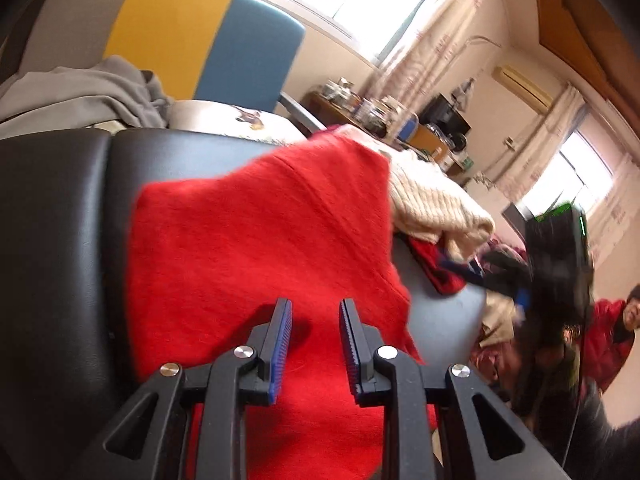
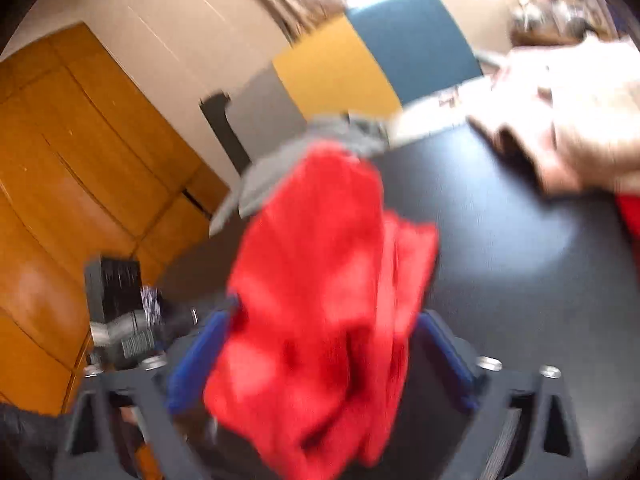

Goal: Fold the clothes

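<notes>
**Op:** Red knit garment [image 1: 256, 240] fills the middle of my left wrist view, spread fairly flat on the black padded surface [image 1: 60, 220]. Its lower edge runs under my left gripper [image 1: 315, 344] at bottom centre.

**Obs:** Left jaws?

**Op:** Parted, a gap between the 2 blue pads [image 1: 280, 344]. Red fabric shows through that gap, below them. I can't see either pad pressing on it.

**Obs:** Right side?

**Op:** Right wrist view is badly blurred. A bunched mass of the red garment [image 2: 320, 300] hangs in the centre, between the fingers of my right gripper [image 2: 324, 360]. Jaws stand wide apart, 1 blue pad [image 2: 192, 360] at lower left, the other at lower right. The left pad's tip meets the cloth edge; I can't tell if it catches there.

**Obs:** Around it?

**Op:** Left view: cream ribbed knit [image 1: 432, 200] heaped against the red one's right edge, more dark and red clothing beyond it at centre right. Grey garment [image 1: 80, 96] piled at upper left, in front of a yellow and blue panel [image 1: 208, 40]. Windows with curtains [image 1: 420, 40] across the top. A person in a red jacket [image 1: 612, 340] at the right edge.

**Op:** Right view: wooden cupboards [image 2: 80, 160] on the left.
</notes>
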`<state>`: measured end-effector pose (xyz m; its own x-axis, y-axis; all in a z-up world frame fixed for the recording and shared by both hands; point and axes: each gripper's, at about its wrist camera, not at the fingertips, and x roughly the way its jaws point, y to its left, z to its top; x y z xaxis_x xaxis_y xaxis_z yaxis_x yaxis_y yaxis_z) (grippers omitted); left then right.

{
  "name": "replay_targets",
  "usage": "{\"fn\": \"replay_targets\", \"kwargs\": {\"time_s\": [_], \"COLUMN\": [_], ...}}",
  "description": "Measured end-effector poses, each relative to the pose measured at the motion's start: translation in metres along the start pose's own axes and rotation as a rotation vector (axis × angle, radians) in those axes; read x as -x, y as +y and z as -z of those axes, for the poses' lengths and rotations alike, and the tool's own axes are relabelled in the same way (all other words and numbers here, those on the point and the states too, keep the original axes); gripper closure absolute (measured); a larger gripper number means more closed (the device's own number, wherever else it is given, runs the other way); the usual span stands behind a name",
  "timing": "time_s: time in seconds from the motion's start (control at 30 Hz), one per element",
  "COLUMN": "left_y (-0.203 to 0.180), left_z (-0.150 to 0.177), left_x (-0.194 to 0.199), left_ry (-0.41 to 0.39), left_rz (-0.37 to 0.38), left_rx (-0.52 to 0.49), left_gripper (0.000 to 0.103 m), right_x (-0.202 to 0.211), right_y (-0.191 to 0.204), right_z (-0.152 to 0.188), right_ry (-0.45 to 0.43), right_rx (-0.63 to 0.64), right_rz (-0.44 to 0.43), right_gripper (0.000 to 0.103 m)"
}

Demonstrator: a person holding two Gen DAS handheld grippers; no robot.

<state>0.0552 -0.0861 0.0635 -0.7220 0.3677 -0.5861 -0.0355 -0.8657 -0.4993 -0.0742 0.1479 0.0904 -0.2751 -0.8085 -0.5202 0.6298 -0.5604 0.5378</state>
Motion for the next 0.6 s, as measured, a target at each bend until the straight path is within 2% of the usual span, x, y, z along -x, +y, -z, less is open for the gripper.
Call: {"fn": "replay_targets", "kwargs": {"time_s": [0.1, 0.2, 0.23, 0.27, 0.3, 0.4, 0.47, 0.5, 0.57, 0.6], "left_y": [-0.012, -0.026, -0.03, -0.035, -0.04, -0.046, -0.048, -0.049, -0.049, -0.048], "left_z": [0.008, 0.019, 0.023, 0.026, 0.03, 0.048, 0.055, 0.056, 0.055, 0.054], "left_x": [-0.01, -0.023, -0.027, -0.031, -0.036, -0.057, -0.063, -0.064, -0.064, -0.062], "left_ry": [0.029, 0.069, 0.079, 0.094, 0.114, 0.209, 0.221, 0.217, 0.219, 0.215], "left_rz": [0.041, 0.068, 0.068, 0.078, 0.093, 0.087, 0.081, 0.074, 0.069, 0.072], "left_rx": [-0.011, -0.044, -0.061, -0.077, -0.1, -0.163, -0.187, -0.199, -0.188, -0.175], "left_gripper": [0.079, 0.079, 0.079, 0.079, 0.079, 0.079, 0.079, 0.079, 0.079, 0.079], "right_x": [-0.029, -0.066, -0.079, -0.086, -0.09, -0.089, -0.094, -0.095, -0.093, -0.093], "right_y": [0.003, -0.011, -0.017, -0.02, -0.019, -0.028, -0.049, -0.06, -0.08, -0.083], "right_z": [-0.024, -0.045, -0.05, -0.051, -0.049, -0.038, -0.018, -0.011, -0.001, 0.0], "right_ry": [-0.01, 0.076, 0.106, 0.129, 0.146, 0.144, 0.16, 0.155, 0.115, 0.104], "right_rx": [0.012, -0.039, -0.057, -0.062, -0.058, -0.026, -0.068, -0.11, -0.214, -0.226], "right_rz": [0.005, -0.038, -0.057, -0.05, -0.02, 0.097, 0.159, 0.15, 0.07, 0.058], "right_gripper": [0.004, 0.006, 0.035, 0.07, 0.088, 0.089, 0.085, 0.081, 0.081, 0.081]}}
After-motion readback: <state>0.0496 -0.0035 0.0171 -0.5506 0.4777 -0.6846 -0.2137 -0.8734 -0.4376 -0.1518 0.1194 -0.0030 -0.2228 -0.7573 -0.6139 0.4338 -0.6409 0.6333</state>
